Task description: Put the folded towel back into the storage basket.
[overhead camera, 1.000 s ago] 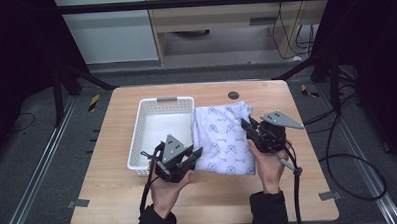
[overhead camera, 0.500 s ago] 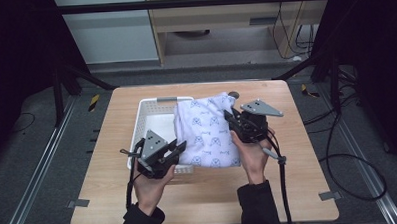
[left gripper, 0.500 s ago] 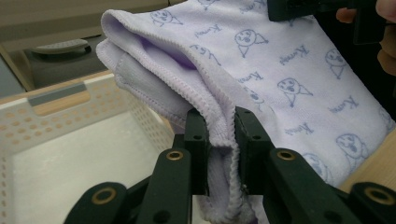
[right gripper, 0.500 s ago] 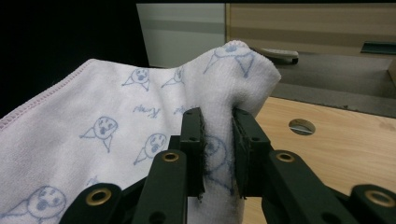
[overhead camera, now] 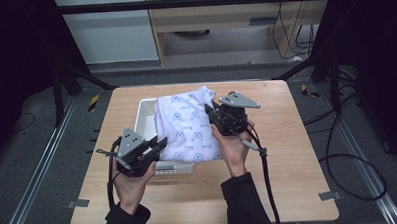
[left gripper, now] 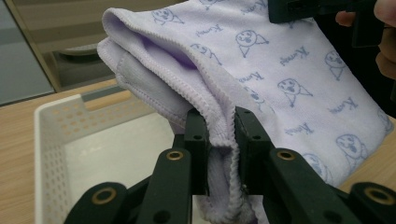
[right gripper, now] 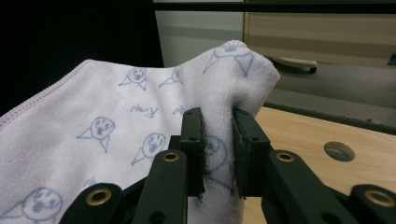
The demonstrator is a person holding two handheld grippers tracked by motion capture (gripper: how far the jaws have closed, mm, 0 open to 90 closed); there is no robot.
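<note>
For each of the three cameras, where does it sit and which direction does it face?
High view: above the table's near side, looking forward and down; forearms, left gripper and right gripper holding the folded white towel with blue face prints over the white perforated plastic basket.
Left gripper view: on the left gripper, along its jaws, which pinch the towel's edge.
Right gripper view: on the right gripper, likewise.
Shared: the towel.

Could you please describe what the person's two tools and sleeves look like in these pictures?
Both tools are black, each with a grey three-cornered plate on top. The left tool and right tool have paired black jaws with brass-coloured rivets at the linkages, seen in the gripper views. A black cable trails from the right tool, another from the left. The person wears dark sleeves.
</note>
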